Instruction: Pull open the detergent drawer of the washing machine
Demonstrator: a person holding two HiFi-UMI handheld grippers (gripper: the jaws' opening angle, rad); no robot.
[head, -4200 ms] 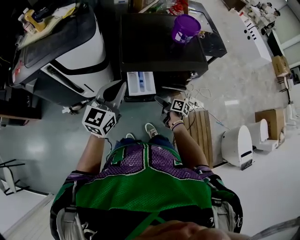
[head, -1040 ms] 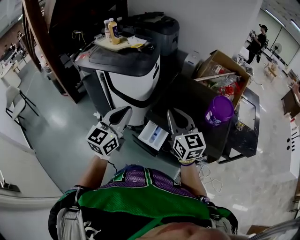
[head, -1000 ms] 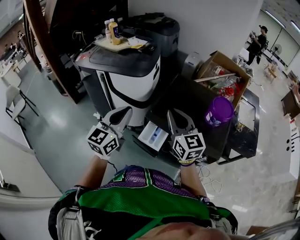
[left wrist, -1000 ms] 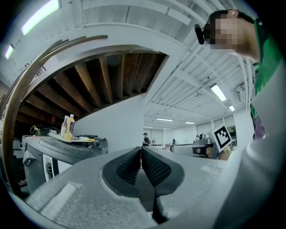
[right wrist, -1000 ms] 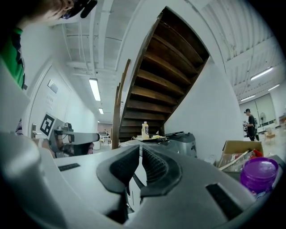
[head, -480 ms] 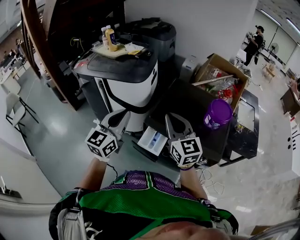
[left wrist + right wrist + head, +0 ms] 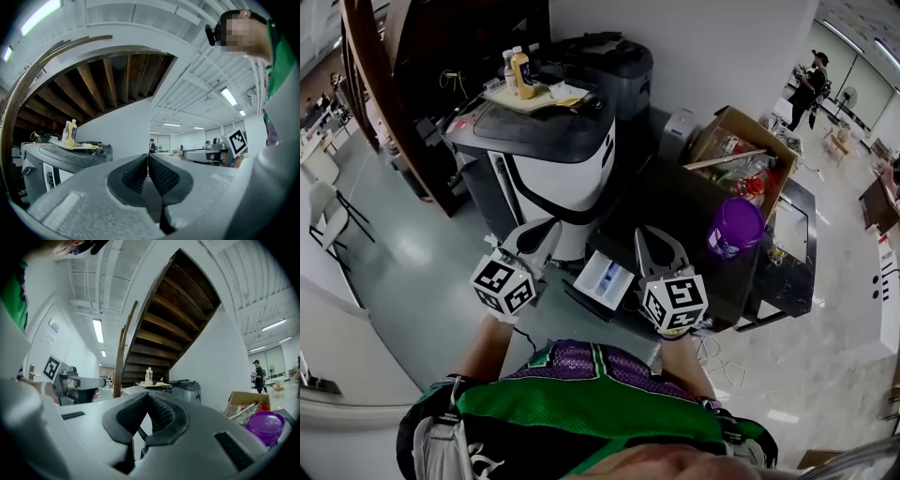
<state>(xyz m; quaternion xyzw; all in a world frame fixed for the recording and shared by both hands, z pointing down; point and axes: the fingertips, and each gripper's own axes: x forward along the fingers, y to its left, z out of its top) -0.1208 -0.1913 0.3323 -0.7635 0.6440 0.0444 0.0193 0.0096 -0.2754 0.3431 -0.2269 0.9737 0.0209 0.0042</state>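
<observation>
The detergent drawer (image 7: 604, 278), white with a blue insert, stands pulled out from the front of the black washing machine (image 7: 675, 211). My left gripper (image 7: 546, 228) hangs left of the drawer and points level. Its ribbed pads meet, so it is shut on nothing (image 7: 148, 157). My right gripper (image 7: 644, 232) is held over the machine's front edge, just right of the drawer and apart from it. It too is shut and empty (image 7: 147, 394). Neither gripper touches the drawer.
A purple tub (image 7: 736, 225) stands on the washing machine's top. A cardboard box (image 7: 741, 145) full of items sits behind it. A white-and-black machine (image 7: 553, 159) at the left carries a tray with bottles (image 7: 521, 73). A person (image 7: 813, 82) stands far right.
In the oldest frame the right gripper was low beside the open drawer; now it is raised level with the left one. The head view has tilted up. Nothing moved visibly in the last second.
</observation>
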